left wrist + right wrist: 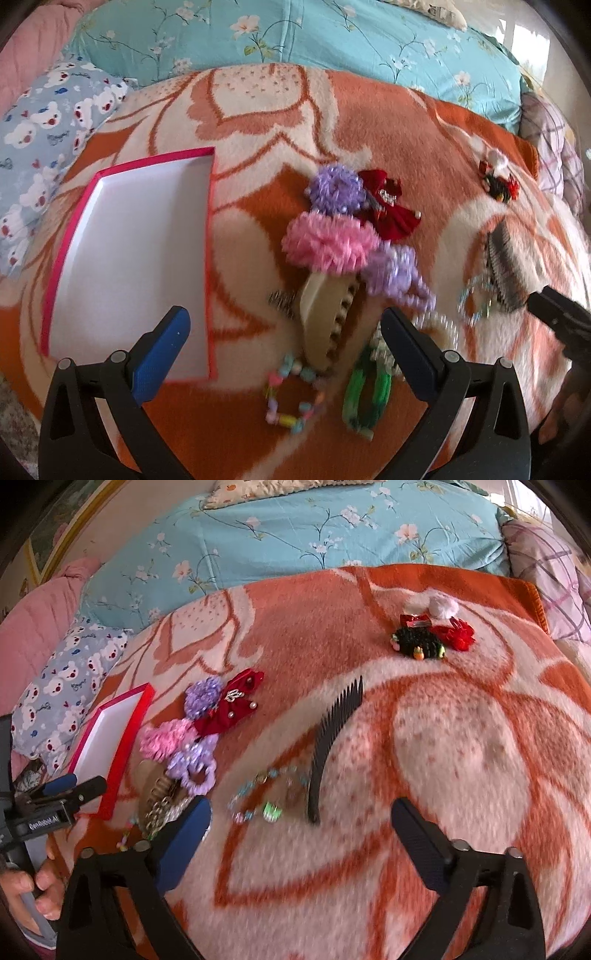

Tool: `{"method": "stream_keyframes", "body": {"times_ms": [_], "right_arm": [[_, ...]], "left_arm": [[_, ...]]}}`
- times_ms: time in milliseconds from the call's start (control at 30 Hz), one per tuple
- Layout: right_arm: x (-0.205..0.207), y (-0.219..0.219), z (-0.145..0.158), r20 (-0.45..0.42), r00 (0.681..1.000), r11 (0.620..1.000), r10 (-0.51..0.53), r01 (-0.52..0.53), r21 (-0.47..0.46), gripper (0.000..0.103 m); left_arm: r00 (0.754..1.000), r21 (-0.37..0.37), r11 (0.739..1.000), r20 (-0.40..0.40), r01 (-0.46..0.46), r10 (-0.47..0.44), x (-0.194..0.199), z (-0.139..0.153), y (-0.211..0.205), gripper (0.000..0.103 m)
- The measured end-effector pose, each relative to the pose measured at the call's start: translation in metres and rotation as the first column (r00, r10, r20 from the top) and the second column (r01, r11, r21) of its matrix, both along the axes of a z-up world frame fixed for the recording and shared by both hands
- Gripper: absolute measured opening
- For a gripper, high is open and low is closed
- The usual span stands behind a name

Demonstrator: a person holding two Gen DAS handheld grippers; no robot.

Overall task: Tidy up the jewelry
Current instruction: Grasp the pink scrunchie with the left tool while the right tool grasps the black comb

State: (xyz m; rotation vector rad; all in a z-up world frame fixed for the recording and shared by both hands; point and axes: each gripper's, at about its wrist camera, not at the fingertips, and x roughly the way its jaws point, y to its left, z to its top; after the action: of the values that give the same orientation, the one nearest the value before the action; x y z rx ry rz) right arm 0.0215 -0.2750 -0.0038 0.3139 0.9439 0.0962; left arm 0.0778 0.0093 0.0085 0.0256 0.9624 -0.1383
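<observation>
Hair ornaments and jewelry lie scattered on an orange-and-cream blanket (461, 746) spread over a bed. In the right wrist view the right tongs (301, 834) stand wide apart with nothing between them, low in the frame over bare blanket. Just above them lies a black comb (334, 738), its long axis running from lower centre up and slightly right, teeth facing right. A beaded bracelet (258, 794) lies just left of the comb's lower end.

In the left wrist view the left tongs (284, 343) are also spread and empty, above a beige claw clip (327, 317) whose long axis runs roughly top to bottom. A pink scrunchie (328, 242) touches the clip's upper end. The white-lined box with a pink rim (208, 258) sits open at left centre, its long side running up the frame.
</observation>
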Motion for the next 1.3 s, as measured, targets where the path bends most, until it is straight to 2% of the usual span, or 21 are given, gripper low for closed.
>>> {"method": "stream_keyframes", "body": {"times_ms": [200,467,567,633,667,700,733,800,833,1033,1300], "right_arm": [[0.027,-0.005,-0.013,-0.028,1.0,1.0,-0.006,0.007,0.023,0.077],[0.045,-0.007,-0.029,-0.071,0.997,0.999,0.0,0.003,0.033,0.072],[0.047,-0.008,-0.034,-0.085,0.996,0.999,0.002,0.002,0.04,0.058],[0.05,-0.008,-0.039,-0.099,0.995,0.999,0.004,0.001,0.047,0.049],[0.05,-0.008,-0.041,-0.105,0.994,0.999,0.005,0.0,0.048,0.043],[0.051,-0.009,-0.043,-0.11,0.994,0.999,0.005,0.001,0.049,0.038],[0.051,-0.009,-0.044,-0.111,0.994,0.999,0.004,0.002,0.053,0.035],[0.05,-0.012,-0.045,-0.109,0.994,0.997,0.003,0.004,0.071,0.019],[0.05,-0.014,-0.045,-0.107,0.994,0.997,0.003,0.005,0.082,0.015],[0.045,-0.015,-0.035,-0.068,0.998,0.995,0.009,-0.002,0.105,0.009],[0.051,0.012,-0.008,0.005,0.997,0.989,0.074,-0.074,0.129,0.009]], "left_arm": [[0.999,-0.043,0.999,-0.037,0.017,-0.019,0.04,-0.009,-0.009,0.103],[0.994,-0.057,0.998,-0.106,0.027,-0.033,0.075,-0.032,-0.017,0.101],[0.99,-0.067,0.997,-0.13,0.042,-0.051,0.081,-0.04,-0.021,0.091],[0.986,-0.075,0.995,-0.151,0.06,-0.07,0.085,-0.047,-0.025,0.068],[0.983,-0.089,0.994,-0.165,0.07,-0.084,0.087,-0.05,-0.027,0.061],[0.98,-0.104,0.991,-0.174,0.079,-0.096,0.088,-0.052,-0.028,0.044],[0.978,-0.118,0.989,-0.181,0.088,-0.108,0.088,-0.054,-0.029,0.035],[0.977,-0.126,0.986,-0.169,0.107,-0.127,0.086,-0.052,-0.031,0.026],[0.978,-0.123,0.986,-0.159,0.116,-0.135,0.084,-0.049,-0.033,0.022],[0.983,-0.137,0.981,-0.098,0.139,-0.154,0.068,-0.029,-0.027,0.018],[0.995,-0.162,0.983,-0.035,0.089,-0.096,0.052,-0.001,0.01,0.018]]}}
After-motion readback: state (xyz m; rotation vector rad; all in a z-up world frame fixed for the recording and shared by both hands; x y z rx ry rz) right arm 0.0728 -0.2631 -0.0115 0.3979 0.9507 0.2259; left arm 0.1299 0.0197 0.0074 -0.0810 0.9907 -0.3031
